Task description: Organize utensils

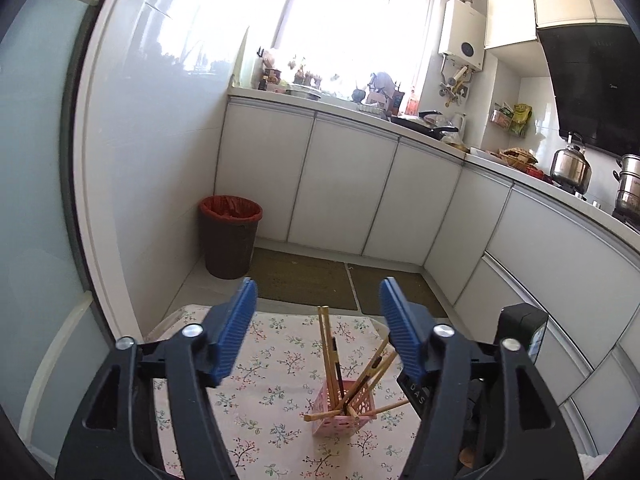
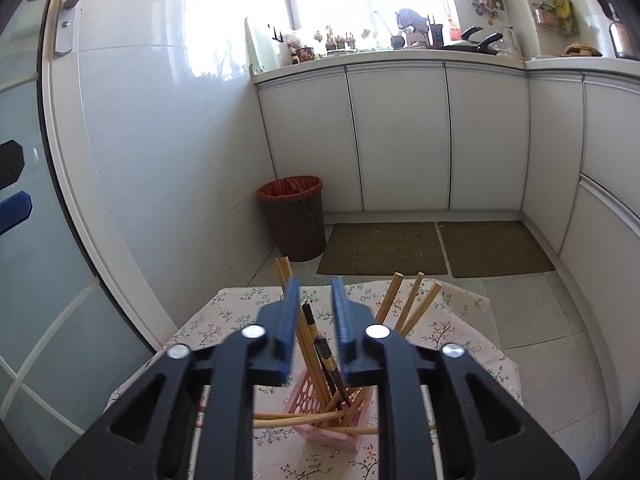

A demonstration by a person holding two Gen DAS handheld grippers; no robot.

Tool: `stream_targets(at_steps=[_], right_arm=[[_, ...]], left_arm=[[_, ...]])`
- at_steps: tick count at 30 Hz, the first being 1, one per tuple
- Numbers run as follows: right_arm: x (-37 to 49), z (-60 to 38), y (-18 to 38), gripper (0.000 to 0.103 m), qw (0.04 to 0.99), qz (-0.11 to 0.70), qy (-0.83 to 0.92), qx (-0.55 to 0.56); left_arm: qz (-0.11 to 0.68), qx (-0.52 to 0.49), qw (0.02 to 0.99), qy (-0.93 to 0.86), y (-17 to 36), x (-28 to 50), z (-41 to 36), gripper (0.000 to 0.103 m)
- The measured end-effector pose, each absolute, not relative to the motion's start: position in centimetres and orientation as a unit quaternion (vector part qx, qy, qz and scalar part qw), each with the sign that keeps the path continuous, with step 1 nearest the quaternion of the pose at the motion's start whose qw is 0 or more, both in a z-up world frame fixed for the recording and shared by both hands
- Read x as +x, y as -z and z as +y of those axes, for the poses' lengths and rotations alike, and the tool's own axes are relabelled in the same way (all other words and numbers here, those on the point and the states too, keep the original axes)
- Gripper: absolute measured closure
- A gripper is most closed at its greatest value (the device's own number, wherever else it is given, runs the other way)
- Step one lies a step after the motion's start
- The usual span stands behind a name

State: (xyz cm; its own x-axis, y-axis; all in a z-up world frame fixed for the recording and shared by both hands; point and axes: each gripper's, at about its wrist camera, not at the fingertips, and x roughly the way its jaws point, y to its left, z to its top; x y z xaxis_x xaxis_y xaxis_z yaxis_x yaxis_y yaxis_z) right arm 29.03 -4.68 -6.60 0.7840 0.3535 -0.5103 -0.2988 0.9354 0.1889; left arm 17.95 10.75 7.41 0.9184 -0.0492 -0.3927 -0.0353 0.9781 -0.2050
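Both tongs stand apart and empty: left tongs (image 1: pixel 318 316) wide, right tongs (image 2: pixel 316 304) narrower above the pink basket (image 2: pixel 340 420). Brushing its leaning chopsticks (image 2: pixel 308 344) could tip it.

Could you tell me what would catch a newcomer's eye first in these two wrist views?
Probably the pink perforated plastic holder on the floral tablecloth, bristling with pale wooden chopsticks, some upright and some poking sideways through its walls. The blue-padded right gripper hangs just above it, jaws parted around the sticks, while the left gripper stands wide open and empty. Behind, a brown bin with a red liner sits by the white cabinets.
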Motion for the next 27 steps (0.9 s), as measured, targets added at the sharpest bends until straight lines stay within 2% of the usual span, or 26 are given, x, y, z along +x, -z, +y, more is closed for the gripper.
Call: stream_targets(at_steps=[1,6,8,9,13,16,20,24,27], right_arm=[[28.3,-5.0,5.7,0.055,0.947,0.269,-0.165,0.056],[23.6,-6.9,0.0,0.055,0.963,0.238,-0.112,0.052],[21.4,-7.5,-1.4,0.04,0.968,0.231,-0.081,0.048],[20.3,-7.9,-2.0,0.029,0.971,0.228,-0.063,0.049],[16.8,-9.3,-3.5,0.017,0.972,0.229,-0.022,0.051],[14.5,-10.7,-4.2,0.007,0.971,0.232,0.002,0.064],[12.0,-12.1,-4.5,0.007,0.968,0.236,0.025,0.087],[10.3,-12.3,-4.2,0.007,0.952,0.294,0.034,0.073],[9.2,-12.3,-3.9,0.007,0.947,0.308,0.025,0.083]], left_arm=[[0.196,-0.103,0.975,-0.002,-7.6,17.3,10.8,0.031],[0.193,-0.098,0.976,-0.009,-8.8,15.4,9.6,0.029],[0.189,-0.1,0.977,-0.023,-9.0,14.7,9.0,0.018],[0.187,-0.103,0.976,-0.03,-9.1,14.2,8.8,0.016],[0.193,-0.093,0.975,-0.056,-9.4,12.5,7.3,0.008],[0.182,-0.077,0.976,-0.088,-9.9,10.5,6.7,0.007],[0.185,-0.053,0.973,-0.125,-10.3,8.4,5.6,0.007],[0.208,-0.058,0.971,-0.104,-9.8,6.8,4.7,0.007],[0.224,-0.058,0.967,-0.104,-9.2,5.9,4.1,0.007]])
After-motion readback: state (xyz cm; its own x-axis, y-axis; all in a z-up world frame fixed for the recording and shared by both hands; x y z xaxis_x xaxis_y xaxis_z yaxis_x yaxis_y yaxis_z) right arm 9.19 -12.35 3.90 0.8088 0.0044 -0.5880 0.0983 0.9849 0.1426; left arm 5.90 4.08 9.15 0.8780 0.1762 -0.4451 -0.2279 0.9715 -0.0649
